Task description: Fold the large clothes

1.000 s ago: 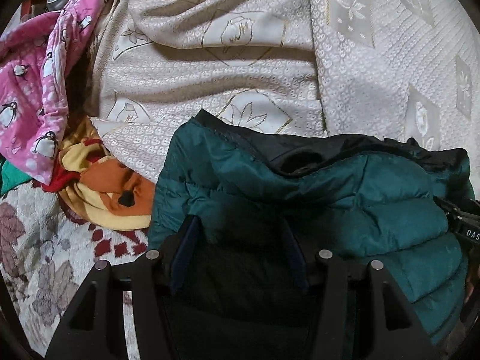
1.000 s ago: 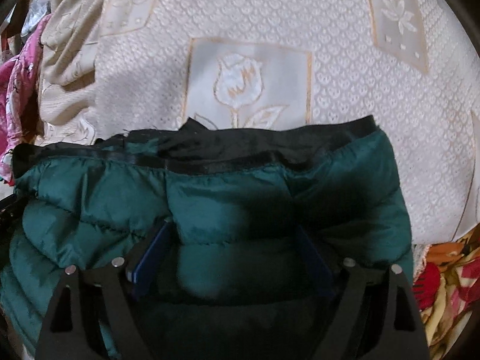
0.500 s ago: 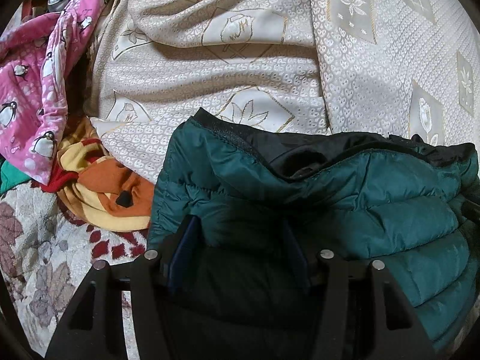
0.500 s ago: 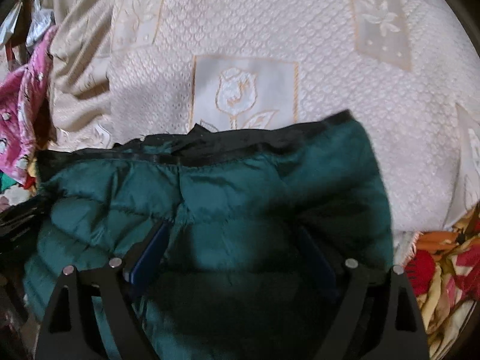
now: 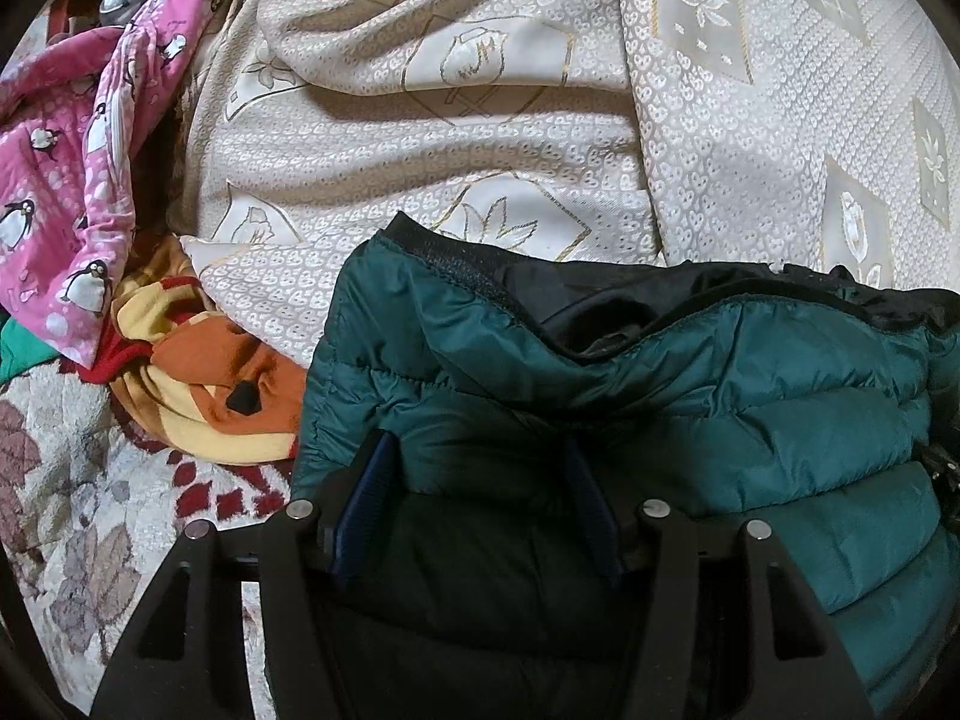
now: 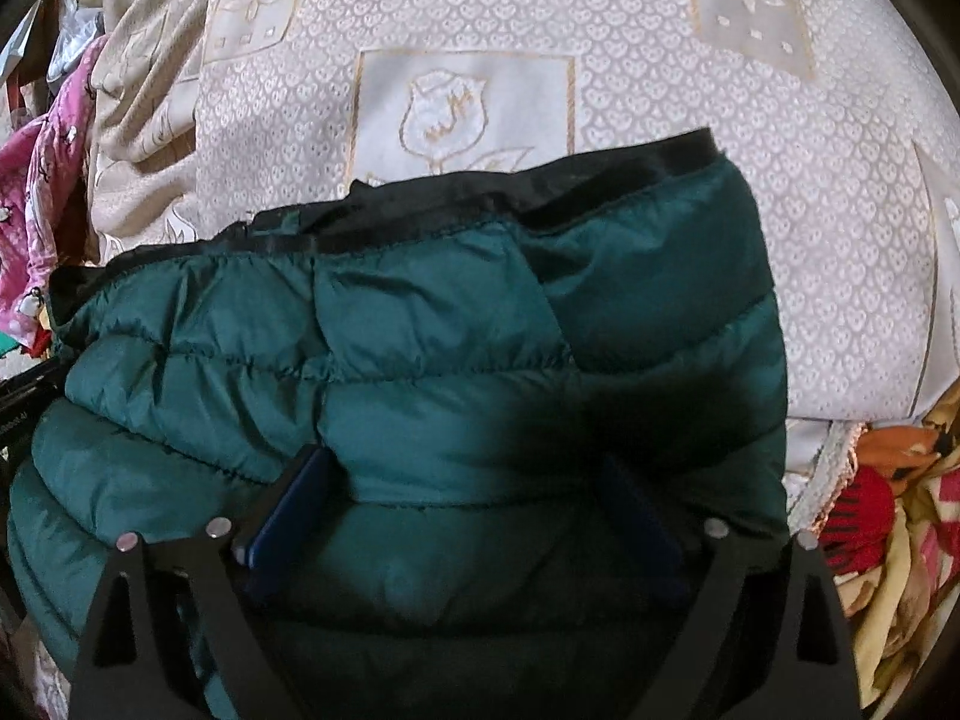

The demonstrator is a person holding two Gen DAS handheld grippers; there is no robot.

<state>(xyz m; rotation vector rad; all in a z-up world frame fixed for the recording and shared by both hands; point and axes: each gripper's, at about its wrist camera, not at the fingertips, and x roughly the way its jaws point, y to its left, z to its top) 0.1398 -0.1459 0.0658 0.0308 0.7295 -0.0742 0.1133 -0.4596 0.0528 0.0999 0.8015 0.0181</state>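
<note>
In the left wrist view, our left tongs (image 5: 480,468) stand moderately wide with a thick roll of the green puffer jacket (image 5: 690,408) bulging between the blue fingers (image 5: 372,492); we judge they hold it, though the contact itself is hidden. The jacket lies straight ahead and runs off to our right, its long axis across the view, its black-lined open edge (image 5: 600,300) facing away over the cream patterned bedspread (image 5: 480,138). Left of it, just beside, sits an orange and yellow garment (image 5: 198,384), and beyond that a pink penguin-print cloth (image 5: 66,180). In the right wrist view, our right tongs (image 6: 468,492) grip the same jacket (image 6: 450,360) the same way, the bundle stretching off to our left. Its right end (image 6: 762,312) stops short of a red and yellow cloth (image 6: 888,516). Open bedspread (image 6: 660,30) lies ahead, so we judge the fold can travel forward freely.
</note>
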